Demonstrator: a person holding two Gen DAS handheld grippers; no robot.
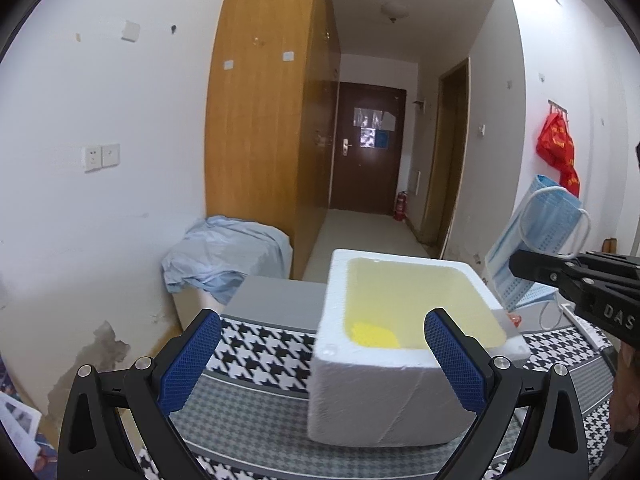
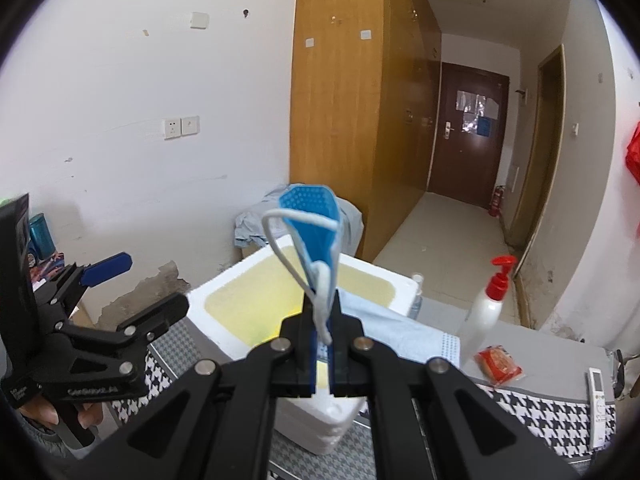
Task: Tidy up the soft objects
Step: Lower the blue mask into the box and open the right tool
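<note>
A white foam box (image 1: 384, 392) with a yellowish inside stands on a houndstooth cloth; it also shows in the right wrist view (image 2: 224, 292). A yellow soft thing (image 1: 374, 334) lies in its bottom. My right gripper (image 2: 322, 320) is shut on a blue face mask (image 2: 316, 220) and holds it upright above the box's right side; both show in the left wrist view, the gripper (image 1: 520, 266) and the mask (image 1: 536, 236). My left gripper (image 1: 322, 354) is open and empty in front of the box, and shows in the right wrist view (image 2: 148, 284).
A pale blue towel (image 2: 400, 328) lies right of the box. A white pump bottle with a red cap (image 2: 486, 308), a red packet (image 2: 498, 364) and a white remote (image 2: 598, 404) lie on the table at right. A crumpled blue cloth (image 1: 224, 256) lies behind.
</note>
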